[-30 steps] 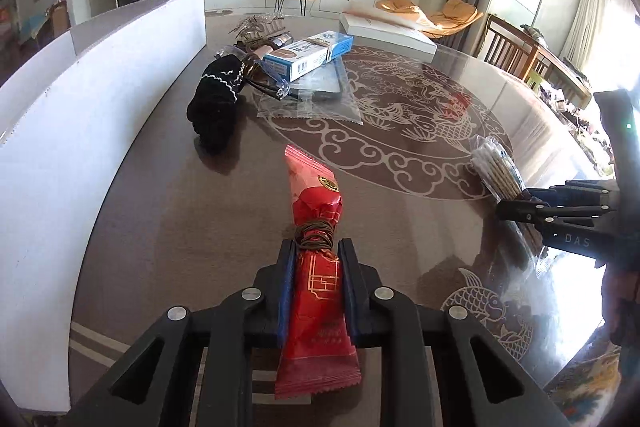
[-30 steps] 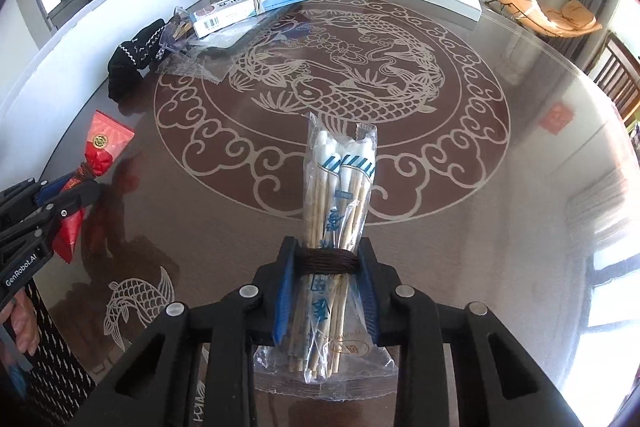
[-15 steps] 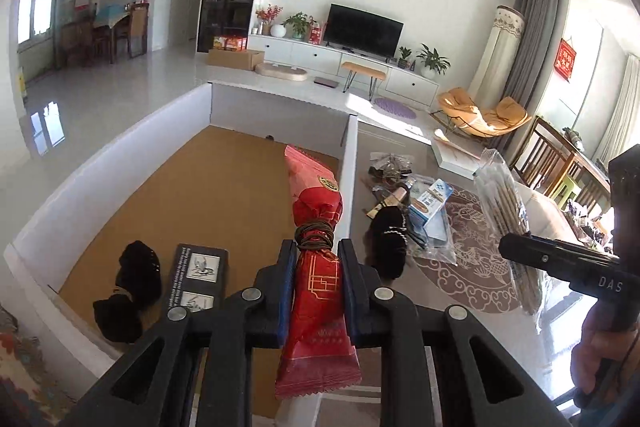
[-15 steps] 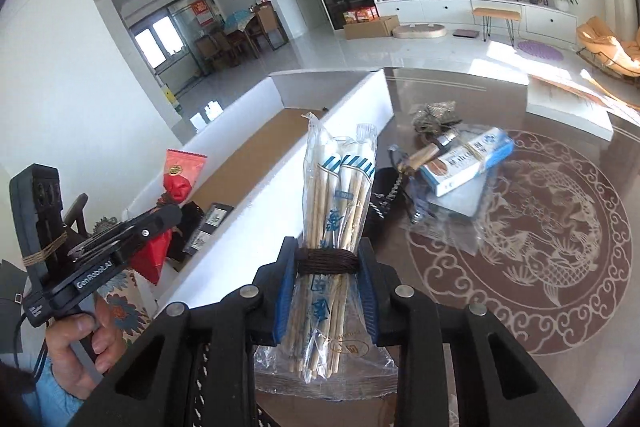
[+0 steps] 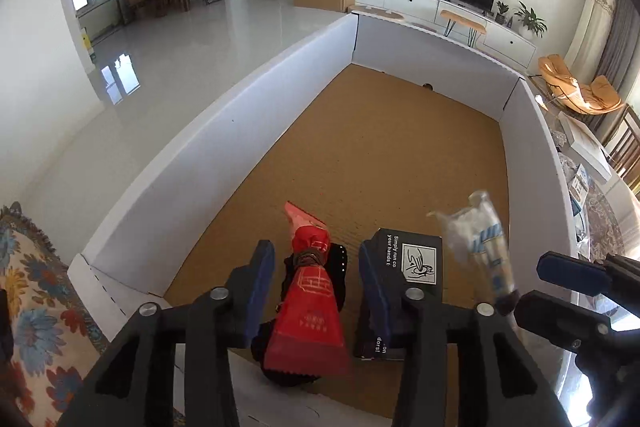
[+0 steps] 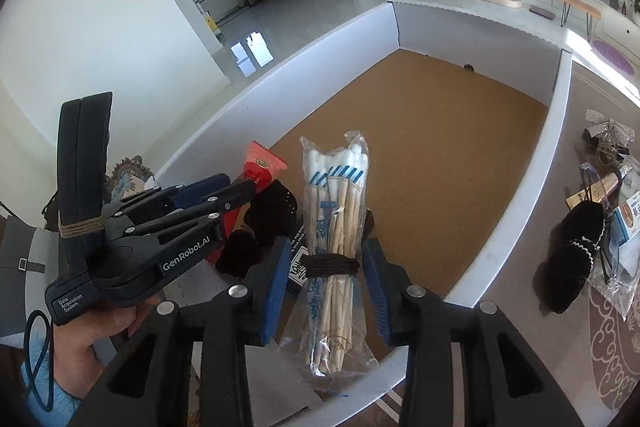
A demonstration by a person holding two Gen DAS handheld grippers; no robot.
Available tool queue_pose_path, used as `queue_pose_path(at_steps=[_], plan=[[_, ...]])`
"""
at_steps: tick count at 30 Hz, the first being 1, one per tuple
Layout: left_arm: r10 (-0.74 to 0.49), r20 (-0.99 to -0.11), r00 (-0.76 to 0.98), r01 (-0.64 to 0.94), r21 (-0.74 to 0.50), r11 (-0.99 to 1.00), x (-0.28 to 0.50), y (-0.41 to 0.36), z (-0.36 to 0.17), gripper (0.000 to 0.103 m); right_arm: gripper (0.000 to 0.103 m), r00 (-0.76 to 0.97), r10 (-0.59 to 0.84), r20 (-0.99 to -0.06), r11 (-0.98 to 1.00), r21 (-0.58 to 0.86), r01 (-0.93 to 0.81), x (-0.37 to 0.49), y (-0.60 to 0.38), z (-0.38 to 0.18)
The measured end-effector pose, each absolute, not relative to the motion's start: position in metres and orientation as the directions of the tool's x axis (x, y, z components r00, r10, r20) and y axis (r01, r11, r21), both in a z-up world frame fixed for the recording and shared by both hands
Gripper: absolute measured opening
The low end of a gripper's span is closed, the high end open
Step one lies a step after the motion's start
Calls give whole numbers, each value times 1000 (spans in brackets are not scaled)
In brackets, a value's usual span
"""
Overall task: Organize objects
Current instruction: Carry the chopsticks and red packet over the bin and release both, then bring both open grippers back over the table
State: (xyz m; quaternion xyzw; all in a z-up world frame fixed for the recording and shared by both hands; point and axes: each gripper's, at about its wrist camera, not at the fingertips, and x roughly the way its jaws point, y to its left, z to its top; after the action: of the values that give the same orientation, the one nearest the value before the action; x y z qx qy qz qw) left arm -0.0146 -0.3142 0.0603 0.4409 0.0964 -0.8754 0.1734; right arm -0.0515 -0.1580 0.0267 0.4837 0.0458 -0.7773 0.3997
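Your left gripper is opening, its pads clear of the red packet between them at bottom centre. Your right gripper is opening too, the bundled chopstick bag between its separated pads at lower centre. Just beyond lie a black box and dark cloth in the white-walled cardboard box. Farther right, a black pouch rests on the table.

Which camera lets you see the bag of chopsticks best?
The right wrist view: the bag of chopsticks fills the middle, sharp, between the opening right gripper's pads. In the left wrist view it is only a blurred streak at the right.
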Motion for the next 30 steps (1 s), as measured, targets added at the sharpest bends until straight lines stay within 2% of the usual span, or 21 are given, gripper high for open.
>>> queue_pose_path(at_steps=[1,3,8,10,14,18,19,21,24,27,30], plan=[[-233,-790,-568,397,-14,-918,-9,-314,62,77,61,-219,-582,-783,-676,317,665,-50,-157,26],[-256,-757,-601,407,-14,-913,0,-311,68,83,67,-257,-608,-751,-673,315,669,-47,-147,34],[-192,-714,-673,360,-90,-929,17,-273,84,83,90,-429,-628,-649,-716,266,645,-39,-96,60],[-115,-697,-707,283,-131,-950,24,-238,92,83,94,-499,-601,-624,-759,252,600,-41,-69,60],[73,-648,-758,82,-205,-975,38,-152,104,83,94,-622,-489,-611,-856,198,478,-43,5,48],[259,-647,-717,-96,-277,-956,41,-67,87,98,94,-703,-280,-653,-941,41,336,-45,87,19],[281,-665,-692,-123,-275,-954,39,-48,76,98,94,-700,-231,-676,-951,7,308,-47,105,9],[290,-709,-643,-161,-246,-956,34,-15,52,98,94,-685,-155,-712,-965,-39,258,-46,142,-8],[239,-763,-600,-182,-160,-970,24,16,18,98,94,-655,-85,-750,-978,-61,197,-40,185,-29],[169,-802,-572,-160,-93,-983,14,17,-6,98,94,-623,-41,-781,-985,-72,155,-30,215,-48],[140,-806,-575,-116,-90,-989,12,1,-18,98,94,-610,-23,-792,-990,-66,124,-20,231,-56]])
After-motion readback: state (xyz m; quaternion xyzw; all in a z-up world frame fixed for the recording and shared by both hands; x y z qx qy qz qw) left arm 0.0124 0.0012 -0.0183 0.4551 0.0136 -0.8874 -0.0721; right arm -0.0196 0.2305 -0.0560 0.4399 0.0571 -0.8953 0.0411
